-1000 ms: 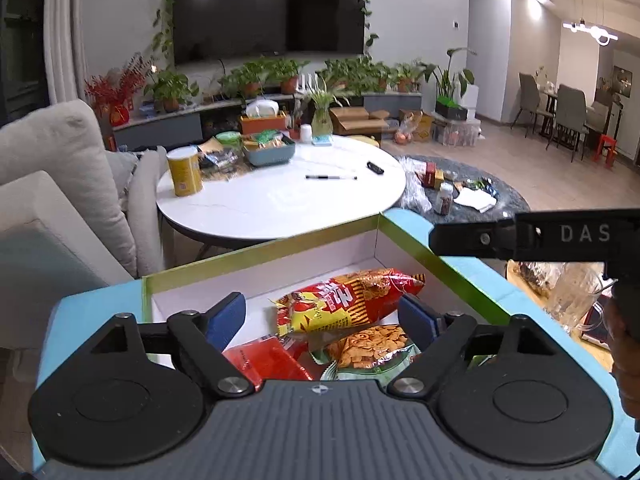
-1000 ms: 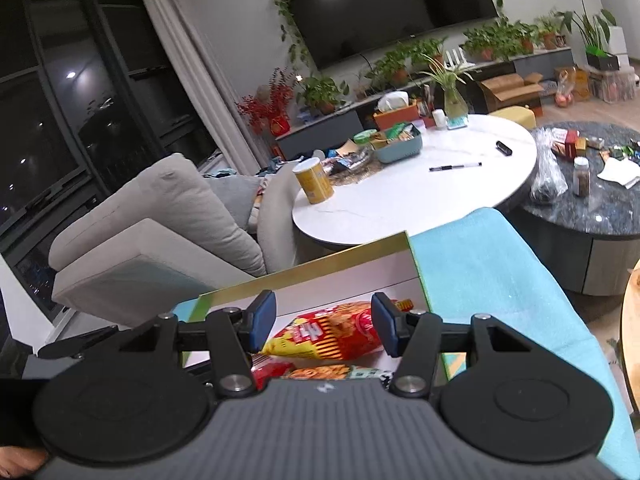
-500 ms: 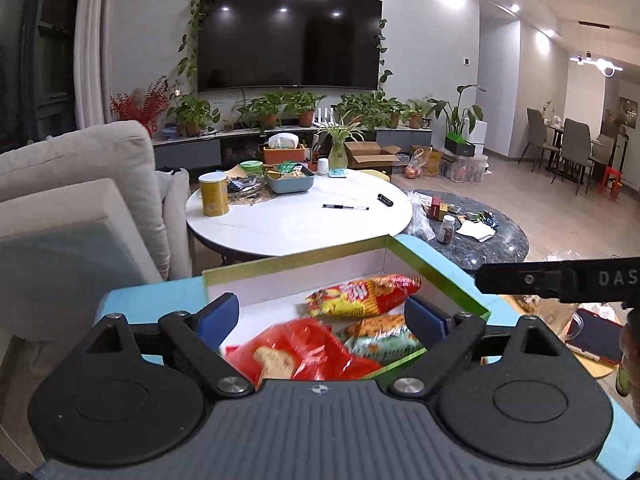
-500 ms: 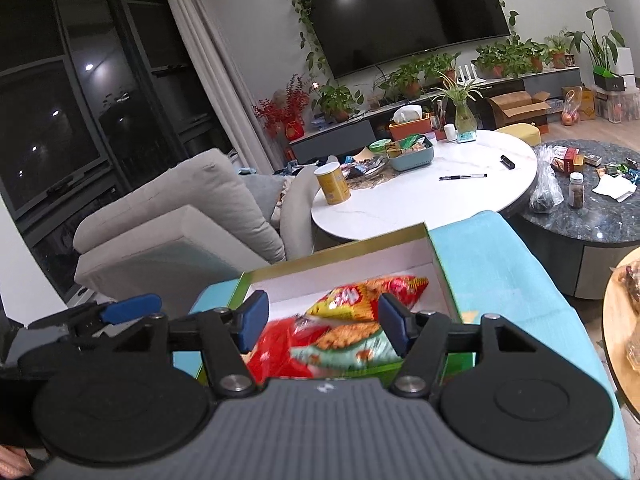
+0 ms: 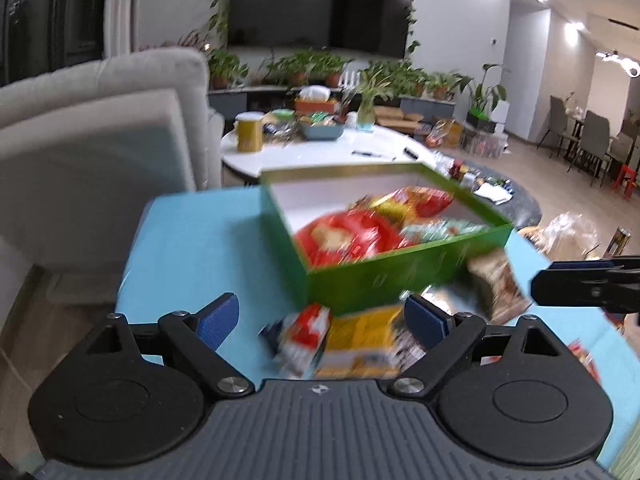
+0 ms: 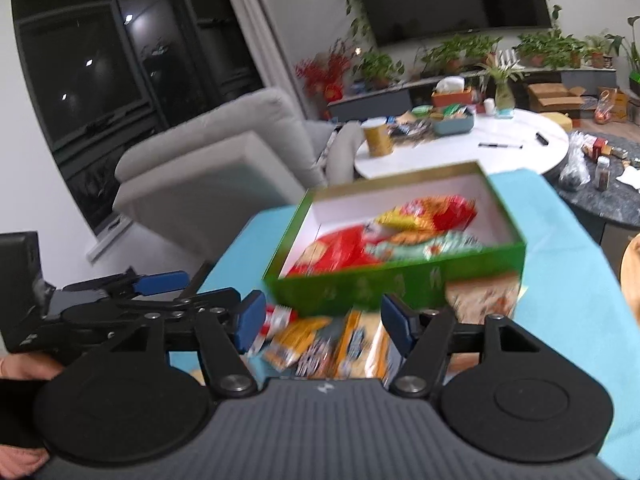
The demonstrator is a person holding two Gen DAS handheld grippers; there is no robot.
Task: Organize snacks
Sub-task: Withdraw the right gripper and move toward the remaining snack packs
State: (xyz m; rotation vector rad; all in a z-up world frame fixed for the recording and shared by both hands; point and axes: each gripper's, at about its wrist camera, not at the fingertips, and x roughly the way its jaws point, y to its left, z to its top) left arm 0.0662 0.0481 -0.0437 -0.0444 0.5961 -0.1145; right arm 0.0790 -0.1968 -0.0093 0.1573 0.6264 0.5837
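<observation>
A green box (image 5: pixel 384 280) (image 6: pixel 400 280) with a white inside stands on the light blue table cover (image 5: pixel 200 240). It holds a red snack bag (image 5: pixel 348 236) (image 6: pixel 332 252), an orange-red bag (image 6: pixel 432 212) and a pale green bag (image 6: pixel 432 246). Loose packets lie in front of it: a yellow one (image 5: pixel 360 340), a red-and-white one (image 5: pixel 304 336) and a brown bag (image 5: pixel 496 284) (image 6: pixel 480 296). My left gripper (image 5: pixel 320 320) hangs open above the loose packets, gripping nothing. My right gripper (image 6: pixel 324 320) is open over the yellow packets (image 6: pixel 340 344). All of it is blurred.
Behind the box is a round white table (image 6: pixel 520 148) with a yellow can (image 6: pixel 378 136) and a blue tray. A grey sofa (image 5: pixel 100 128) fills the left. A dark round table (image 6: pixel 612 196) stands at the right. The other gripper shows at each view's edge.
Both grippers have pulled back from over the box, so its green front wall and the loose packets before it have come into view. The left jaws stand a little wider.
</observation>
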